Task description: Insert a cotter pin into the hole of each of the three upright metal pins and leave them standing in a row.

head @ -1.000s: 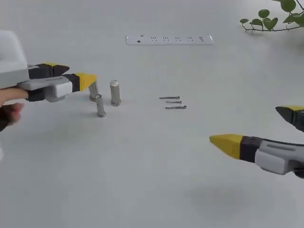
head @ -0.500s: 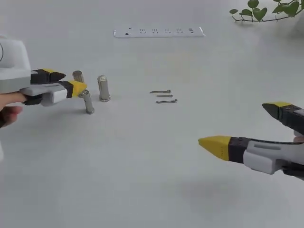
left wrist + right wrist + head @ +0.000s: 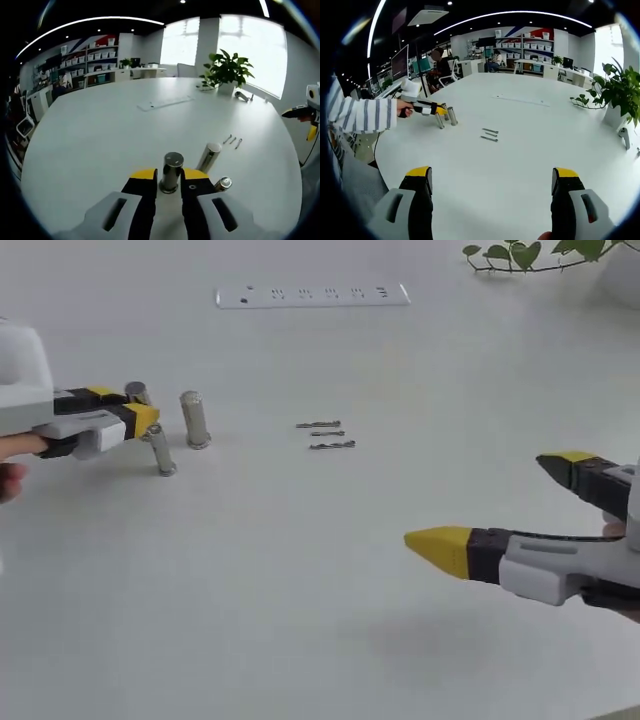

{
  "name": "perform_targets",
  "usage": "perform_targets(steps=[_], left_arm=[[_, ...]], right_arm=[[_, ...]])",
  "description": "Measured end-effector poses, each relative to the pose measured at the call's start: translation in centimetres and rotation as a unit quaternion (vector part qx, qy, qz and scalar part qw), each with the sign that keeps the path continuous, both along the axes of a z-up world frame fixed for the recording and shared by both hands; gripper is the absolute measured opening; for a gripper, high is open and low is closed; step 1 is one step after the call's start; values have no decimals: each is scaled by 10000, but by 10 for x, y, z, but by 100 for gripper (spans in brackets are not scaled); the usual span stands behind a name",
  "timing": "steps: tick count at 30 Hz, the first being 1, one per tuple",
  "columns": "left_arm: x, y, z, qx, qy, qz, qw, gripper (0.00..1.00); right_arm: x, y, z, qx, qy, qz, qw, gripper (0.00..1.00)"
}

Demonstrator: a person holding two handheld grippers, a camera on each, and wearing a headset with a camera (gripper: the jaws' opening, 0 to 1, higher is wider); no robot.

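Three upright metal pins stand in a loose cluster at the left of the white table: a rear pin (image 3: 137, 392), a thicker pin (image 3: 193, 420) and a front pin (image 3: 160, 450). My left gripper (image 3: 128, 406) is open, its jaws on either side of the rear pin (image 3: 172, 162), with the other two pins (image 3: 209, 156) (image 3: 222, 183) just to the right. Three cotter pins (image 3: 327, 434) lie side by side mid-table, also seen as cotter pins (image 3: 489, 135). My right gripper (image 3: 495, 505) hovers wide open and empty at the near right, well short of them.
A white power strip (image 3: 312, 295) lies along the far side of the table. A potted plant (image 3: 520, 255) sits at the far right corner. A striped sleeve (image 3: 355, 115) holds the left gripper (image 3: 437, 107). Bare tabletop lies between the pins and the right gripper (image 3: 492, 182).
The head camera has swung, shifting everything left and up in view. My left gripper has edged in around the rear pin. The right gripper holds about the same place, still wide open.
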State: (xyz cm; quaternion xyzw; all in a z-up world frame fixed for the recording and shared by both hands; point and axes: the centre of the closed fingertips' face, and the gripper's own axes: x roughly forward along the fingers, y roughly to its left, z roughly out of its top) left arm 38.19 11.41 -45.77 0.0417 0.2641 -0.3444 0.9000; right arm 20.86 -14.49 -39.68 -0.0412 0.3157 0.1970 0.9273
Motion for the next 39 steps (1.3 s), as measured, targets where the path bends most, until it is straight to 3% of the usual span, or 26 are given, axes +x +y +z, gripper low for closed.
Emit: perform_targets(steps=[8, 12, 15, 18, 20, 23, 31, 39], left_arm=[[-4, -3, -1, 2, -38, -194, 9998, 10], [-4, -5, 0, 124, -152, -314, 9993, 9], [-4, -3, -1, 157, -154, -292, 9993, 9], [-6, -2, 0, 318, -231, -354, 9986, 9], [-5, 1, 1, 261, -201, -305, 9990, 9], [-5, 4, 8, 344, -305, -292, 9985, 9], [-9, 17, 27, 369, -383, -196, 9984, 9], [-32, 11, 50, 348, -480, -293, 9978, 8]], right_arm=[[0, 5, -2, 29, 27, 57, 10000, 99], [0, 6, -3, 30, 35, 72, 10000, 99], [0, 7, -3, 35, 35, 71, 10000, 99], [0, 7, -2, 40, 23, 72, 10000, 99], [0, 7, -1, 39, 13, 78, 10000, 99], [0, 7, 1, 52, -16, 71, 10000, 99], [1, 7, 8, 51, -119, 94, 9999, 99], [-1, 12, 14, 85, -184, 159, 9997, 99]])
